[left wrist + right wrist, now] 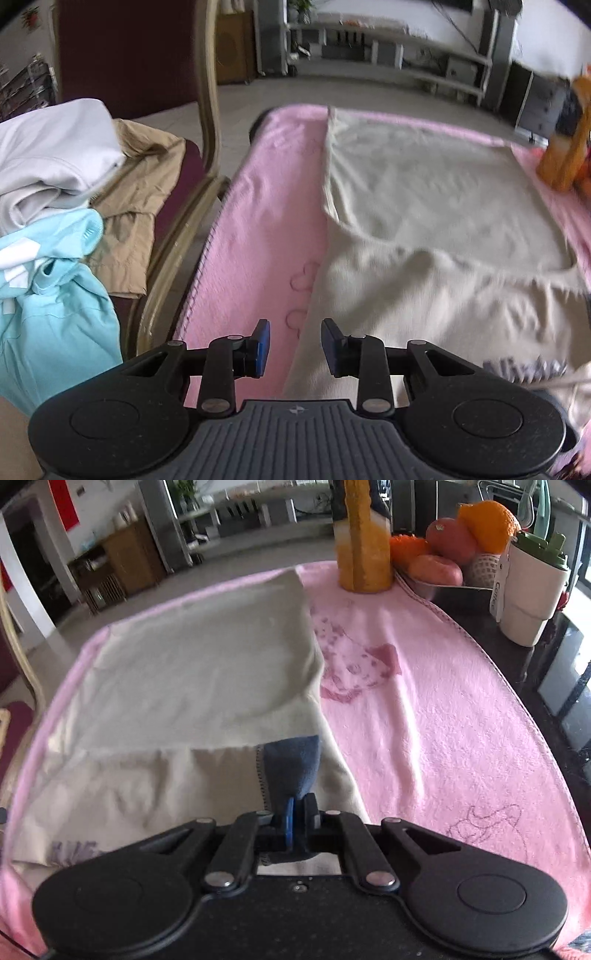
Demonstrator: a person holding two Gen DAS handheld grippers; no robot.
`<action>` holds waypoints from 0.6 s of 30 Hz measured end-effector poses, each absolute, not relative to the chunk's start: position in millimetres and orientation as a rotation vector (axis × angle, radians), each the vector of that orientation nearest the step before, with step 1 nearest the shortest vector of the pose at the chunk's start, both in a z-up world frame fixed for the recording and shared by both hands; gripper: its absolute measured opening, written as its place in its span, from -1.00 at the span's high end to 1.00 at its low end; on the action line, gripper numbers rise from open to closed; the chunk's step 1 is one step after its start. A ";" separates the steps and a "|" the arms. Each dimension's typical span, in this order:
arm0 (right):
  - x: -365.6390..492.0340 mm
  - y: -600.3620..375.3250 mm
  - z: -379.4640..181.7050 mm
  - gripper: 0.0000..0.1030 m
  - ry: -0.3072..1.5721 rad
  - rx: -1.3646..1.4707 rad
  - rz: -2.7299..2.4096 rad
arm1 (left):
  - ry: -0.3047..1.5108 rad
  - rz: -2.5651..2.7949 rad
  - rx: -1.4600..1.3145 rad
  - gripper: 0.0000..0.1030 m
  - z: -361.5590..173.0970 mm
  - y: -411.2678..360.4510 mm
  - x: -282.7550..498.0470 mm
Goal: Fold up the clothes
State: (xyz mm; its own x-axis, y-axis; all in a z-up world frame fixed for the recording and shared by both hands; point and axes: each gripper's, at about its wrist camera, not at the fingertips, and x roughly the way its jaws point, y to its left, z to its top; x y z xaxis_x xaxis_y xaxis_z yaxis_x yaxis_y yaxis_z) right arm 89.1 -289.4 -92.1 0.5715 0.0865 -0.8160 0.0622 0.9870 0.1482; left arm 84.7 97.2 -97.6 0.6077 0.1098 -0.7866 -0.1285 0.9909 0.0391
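My right gripper (299, 812) pinched the garment's navy cuff (291, 764); my left gripper (295, 347) stood open, empty. The metal tray (443, 590) held oranges (487, 517).

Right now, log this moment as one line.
task: fold clothes | right gripper: shut on navy cuff | left gripper: open, empty | cream garment: flat on pink blanket

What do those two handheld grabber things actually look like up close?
Both look alike. The left gripper and right gripper each have a black plastic body with two round discs, black linkage bars joined by silver rivets, and two short fingers faced with blue pads. The left one shows a grey ribbed plate with a small emblem. No cables or sleeves are visible.
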 end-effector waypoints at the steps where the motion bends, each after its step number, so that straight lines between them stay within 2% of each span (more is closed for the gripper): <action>1: 87.8 -288.4 -92.0 0.89 0.960 0.168 0.015 | 0.920 0.121 -0.013 0.45 -100.2 94.9 85.8; 7: 93.3 -305.3 -91.9 0.89 0.960 0.278 -0.003 | 1.068 0.119 0.172 0.46 -128.8 75.8 95.2; 13: 104.1 -352.1 -106.1 0.89 1.033 0.629 -0.004 | 1.061 0.130 0.191 0.36 -127.3 77.7 93.1; 15: 106.4 -360.7 -108.4 0.88 1.037 0.648 -0.041 | 1.054 0.136 0.148 0.36 -123.8 84.0 92.7; 16: 106.6 -361.3 -106.3 0.83 1.031 0.608 -0.079 | 1.042 0.139 0.119 0.40 -120.3 88.3 91.7; 17: 105.5 -359.9 -102.8 0.69 1.024 0.558 -0.108 | 1.025 0.143 0.090 0.46 -116.2 92.4 90.4; 18: 102.1 -357.8 -98.6 0.46 1.006 0.531 -0.105 | 1.000 0.146 0.061 0.48 -110.7 96.5 88.1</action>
